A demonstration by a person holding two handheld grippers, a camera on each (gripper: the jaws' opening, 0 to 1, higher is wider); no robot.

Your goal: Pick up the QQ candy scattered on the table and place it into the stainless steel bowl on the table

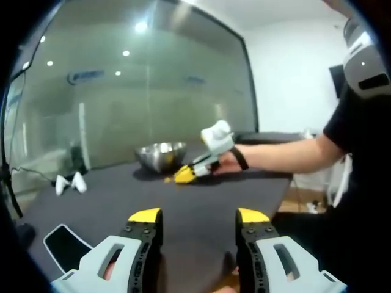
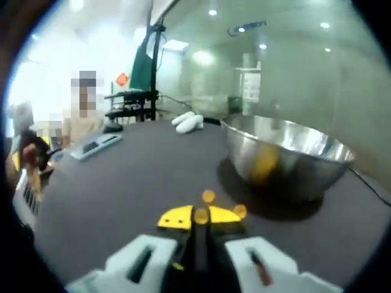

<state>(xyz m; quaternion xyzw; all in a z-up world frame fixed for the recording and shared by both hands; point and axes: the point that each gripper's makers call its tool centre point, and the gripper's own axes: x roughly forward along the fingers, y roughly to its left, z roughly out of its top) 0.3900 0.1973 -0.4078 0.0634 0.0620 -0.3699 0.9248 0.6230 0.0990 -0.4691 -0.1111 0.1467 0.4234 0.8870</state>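
Right tongs (image 2: 198, 217) pinch a candy (image 2: 201, 215) on dark table (image 2: 122, 183); left tongs (image 1: 198, 217) wide; glass wall (image 1: 153, 79) behind

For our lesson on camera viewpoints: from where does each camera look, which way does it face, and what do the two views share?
Left gripper view: rides the left tongs, jaws apart, facing across the dark table at the right tongs; the person's forearm shows.
Right gripper view: rides the right tongs, low at the table, jaws together on an orange candy, facing the steel bowl.
Shared: table, bowl, right tongs.
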